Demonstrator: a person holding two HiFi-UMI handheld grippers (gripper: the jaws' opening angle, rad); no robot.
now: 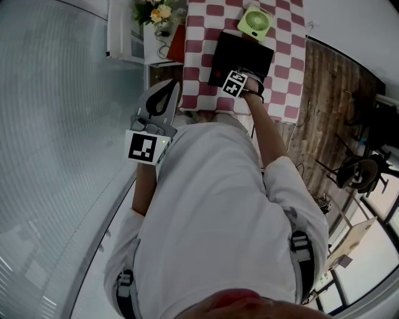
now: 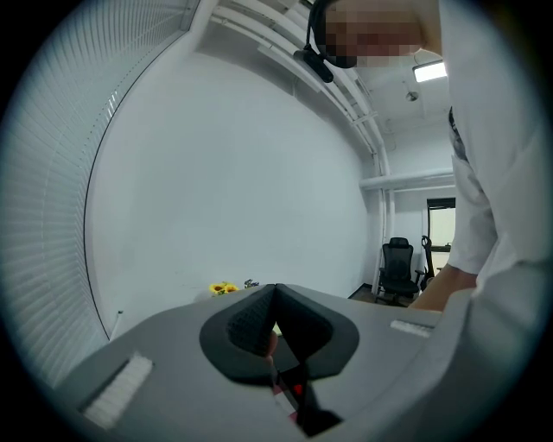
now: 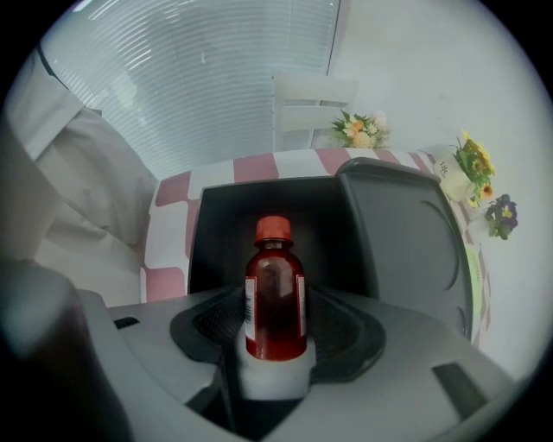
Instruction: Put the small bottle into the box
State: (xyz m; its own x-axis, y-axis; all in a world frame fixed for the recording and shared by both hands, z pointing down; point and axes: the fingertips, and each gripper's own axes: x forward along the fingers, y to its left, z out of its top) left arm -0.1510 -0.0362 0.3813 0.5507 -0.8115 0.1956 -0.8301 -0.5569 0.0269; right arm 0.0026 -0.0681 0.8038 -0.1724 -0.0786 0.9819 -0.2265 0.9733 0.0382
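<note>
The small bottle [image 3: 275, 298], dark red with an orange-red cap and a white label, stands upright between the jaws of my right gripper [image 3: 276, 337], which is shut on it. It hangs over the open black box [image 3: 220, 233], whose lid [image 3: 406, 242] stands open to the right. In the head view the right gripper [image 1: 235, 80] is above the box [image 1: 249, 53] and hides the bottle. My left gripper [image 1: 167, 93] is held near the person's body off the table's near edge. Its pads [image 2: 251, 324] meet with nothing between them.
The box rests on a red-and-white checked tablecloth [image 1: 199, 56]. A green fan [image 1: 255, 22] stands behind the box. Flowers [image 1: 156, 12] sit at the far left. More flowers [image 3: 475, 168] stand right of the lid. An office chair [image 2: 397, 268] stands by the far wall.
</note>
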